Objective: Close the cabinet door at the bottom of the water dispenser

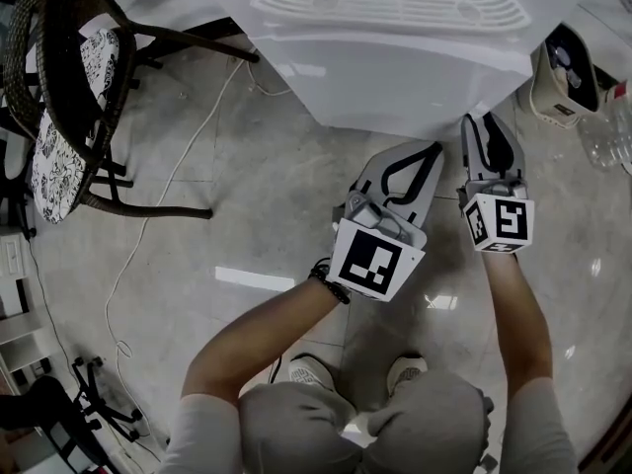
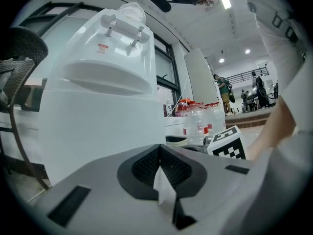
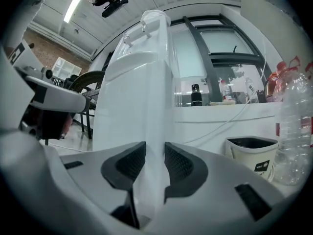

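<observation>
The water dispenser point(image 1: 395, 57), smooth white plastic, stood far centre on the glossy stone floor point(image 1: 247, 196). Its bottom cabinet door could not be told apart from the white front. Only the head view showed its slotted oval top grille point(image 1: 390, 3); only the gripper views showed its two taps point(image 2: 122, 29). The left gripper point(image 2: 160, 153) had its ribbed dark pads pressed together on nothing. The right gripper point(image 3: 155, 165) had its jaws spread, with the dispenser's corner edge in the gap. To the right sat a white bin point(image 3: 252, 155), dark inside, beside clear plastic bottles point(image 3: 293, 131).
</observation>
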Demonstrator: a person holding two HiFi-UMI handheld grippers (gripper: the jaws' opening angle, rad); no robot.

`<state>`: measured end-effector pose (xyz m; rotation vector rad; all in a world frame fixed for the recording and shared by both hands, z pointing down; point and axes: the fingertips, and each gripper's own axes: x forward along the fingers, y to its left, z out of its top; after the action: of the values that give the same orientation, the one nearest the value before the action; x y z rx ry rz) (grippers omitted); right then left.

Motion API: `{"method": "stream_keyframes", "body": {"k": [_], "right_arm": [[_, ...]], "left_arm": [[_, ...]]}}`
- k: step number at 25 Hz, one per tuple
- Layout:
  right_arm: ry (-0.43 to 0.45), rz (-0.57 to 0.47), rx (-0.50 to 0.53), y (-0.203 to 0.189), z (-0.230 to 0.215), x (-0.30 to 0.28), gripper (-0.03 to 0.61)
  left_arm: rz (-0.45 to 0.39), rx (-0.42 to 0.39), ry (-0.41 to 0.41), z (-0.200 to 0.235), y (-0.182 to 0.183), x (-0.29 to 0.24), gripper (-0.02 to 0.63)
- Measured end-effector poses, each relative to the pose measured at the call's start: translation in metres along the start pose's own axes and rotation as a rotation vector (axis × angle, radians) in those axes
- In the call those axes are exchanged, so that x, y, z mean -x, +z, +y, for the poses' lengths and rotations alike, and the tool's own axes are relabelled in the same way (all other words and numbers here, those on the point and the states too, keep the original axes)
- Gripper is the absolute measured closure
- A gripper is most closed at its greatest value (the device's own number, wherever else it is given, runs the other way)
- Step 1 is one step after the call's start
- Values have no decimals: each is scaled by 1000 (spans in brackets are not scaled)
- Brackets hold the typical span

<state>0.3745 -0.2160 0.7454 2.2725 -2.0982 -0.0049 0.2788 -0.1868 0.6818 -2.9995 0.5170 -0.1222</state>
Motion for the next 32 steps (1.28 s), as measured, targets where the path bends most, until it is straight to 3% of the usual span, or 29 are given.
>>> {"method": "stream_keyframes", "body": {"k": [19,26,32], "right_arm": [[-32,3,-18,-1,-16,-17,470],[24,-23,-48,7,6,20,541],[58,-51,-69,34,26,55,548]], "left_arm": [[-16,-23,22,10,4,14,606],[-36,-18,25,14,8,29,606],[-29,-34,44,32,11,59,606]]}}
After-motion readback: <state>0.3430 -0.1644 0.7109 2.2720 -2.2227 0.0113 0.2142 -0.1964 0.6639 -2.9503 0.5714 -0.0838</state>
